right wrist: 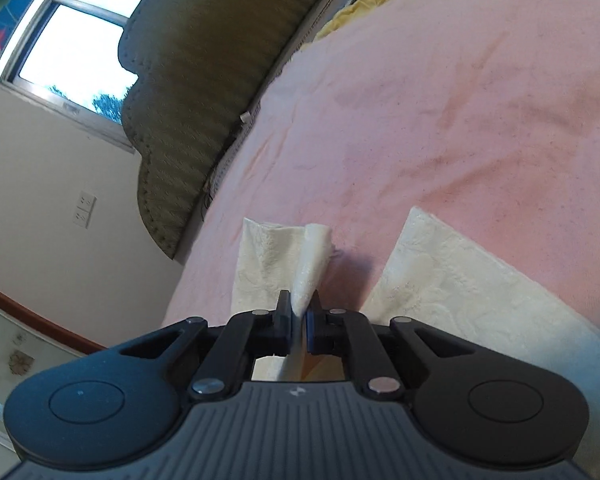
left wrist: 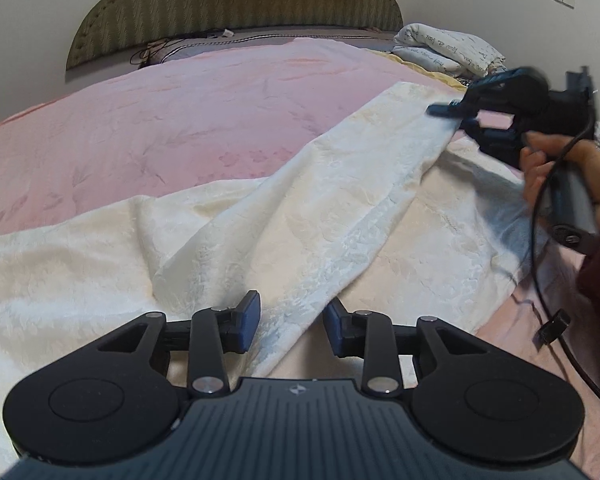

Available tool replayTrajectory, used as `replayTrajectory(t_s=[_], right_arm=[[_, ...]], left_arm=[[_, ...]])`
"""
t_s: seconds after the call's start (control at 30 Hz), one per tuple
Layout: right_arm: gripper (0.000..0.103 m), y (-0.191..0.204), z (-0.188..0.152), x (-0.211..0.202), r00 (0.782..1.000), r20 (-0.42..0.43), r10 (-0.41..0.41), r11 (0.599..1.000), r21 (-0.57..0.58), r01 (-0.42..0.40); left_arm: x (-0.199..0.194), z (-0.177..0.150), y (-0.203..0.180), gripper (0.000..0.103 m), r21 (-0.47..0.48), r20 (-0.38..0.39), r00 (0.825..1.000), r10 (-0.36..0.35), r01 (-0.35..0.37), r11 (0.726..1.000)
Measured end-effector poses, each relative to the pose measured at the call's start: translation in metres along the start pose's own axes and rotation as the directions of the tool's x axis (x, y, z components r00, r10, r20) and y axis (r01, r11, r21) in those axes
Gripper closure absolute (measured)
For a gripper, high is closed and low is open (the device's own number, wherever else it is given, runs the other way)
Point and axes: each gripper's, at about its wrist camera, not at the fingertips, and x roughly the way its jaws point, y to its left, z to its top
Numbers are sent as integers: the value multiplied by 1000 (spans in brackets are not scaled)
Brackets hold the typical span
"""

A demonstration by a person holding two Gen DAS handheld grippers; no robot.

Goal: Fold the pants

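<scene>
No readable brand text anywhere, just a small embossed logo mark on each gripper body, and the cursive print on the folded bedding [left wrist: 448,50] in the upper right of the left wrist view is too small to make out.

The pants [left wrist: 260,216] are cream-white with a raised, embossed floral texture, lying on a pink bedspread [left wrist: 160,120] that has a faint leaf pattern. In the left wrist view one leg runs diagonally from the bottom center up to the upper right, lifted at its far end. The rest spreads flat toward the left edge.

The left gripper [left wrist: 292,322] sits at the bottom center, jaws parted with a moderate gap, blue pads on either side of the fabric's edge but not clamped.

The right gripper [right wrist: 299,320] has its jaws nearly closed, pinching a cuff corner that sticks up as a cone. Quilted olive headboard [right wrist: 204,80] at upper left there.
</scene>
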Motion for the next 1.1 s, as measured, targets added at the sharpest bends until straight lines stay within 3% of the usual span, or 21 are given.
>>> replayTrajectory(t_s=[0.07, 0.17, 0.2, 0.23, 0.33, 0.4, 0.5, 0.57, 0.63, 0.67, 0.7, 0.77, 0.8, 0.87, 0.93, 1.1], right_arm=[[97, 8, 1, -24, 997, 17, 75, 997, 5, -76], [97, 34, 6, -53, 986, 23, 166, 986, -29, -165], [97, 46, 10, -60, 981, 20, 191, 980, -53, -190], [97, 56, 12, -63, 978, 16, 209, 976, -71, -207], [97, 81, 21, -51, 968, -32, 248, 964, -87, -250], [97, 99, 29, -27, 971, -94, 221, 966, -114, -231], [97, 124, 37, -19, 965, -89, 247, 956, -141, -258], [97, 144, 34, -47, 935, -30, 353, 904, -248, -349], [97, 142, 27, -81, 904, 26, 426, 866, -301, -399], [97, 133, 25, -94, 909, 51, 414, 872, -309, -379], [97, 120, 21, -106, 927, 80, 366, 890, -320, -324], [97, 78, 13, -117, 977, 93, 191, 943, -292, -156], [97, 51, 10, -118, 992, 76, 103, 973, -216, -84], [97, -3, 1, -123, 999, 36, 7, 998, -66, -4], [97, -30, -9, -130, 998, 24, -59, 998, -21, 59], [97, -34, -16, -137, 998, 28, -59, 998, -19, 60]], left_arm=[[1, -1, -3, 56, 20, 11, 1000, 1, -1, 1000], [0, -3, -11, 56, 50, 30, 999, 15, -17, 999], [0, -3, -11, 59, 41, 34, 999, 20, -22, 999], [0, -2, -10, 76, 23, 29, 999, 21, -22, 999], [1, 6, 8, 97, -88, 11, 999, 42, -41, 995], [-3, 13, 24, 98, -175, 18, 998, 64, -60, 983], [-36, 25, 41, 97, -260, 149, 980, 133, -91, 961], [-63, 28, 39, 98, -235, 237, 959, 152, -96, 967], [-73, 26, 29, 98, -149, 242, 964, 113, -78, 986], [-70, 22, 24, 97, -110, 210, 975, 71, -48, 993], [-62, 14, 15, 97, -73, 151, 988, 10, 1, 997], [-39, -1, -2, 97, -39, 28, 998, -60, 61, 997], [-29, -9, -10, 97, -20, -15, 998, -68, 68, 998], [-20, -19, -21, 96, 17, -39, 998, -45, 46, 999], [-23, -19, -25, 97, 47, -22, 999, -34, 35, 998], [-29, -16, -15, 96, 36, -15, 998, -58, 59, 998]])
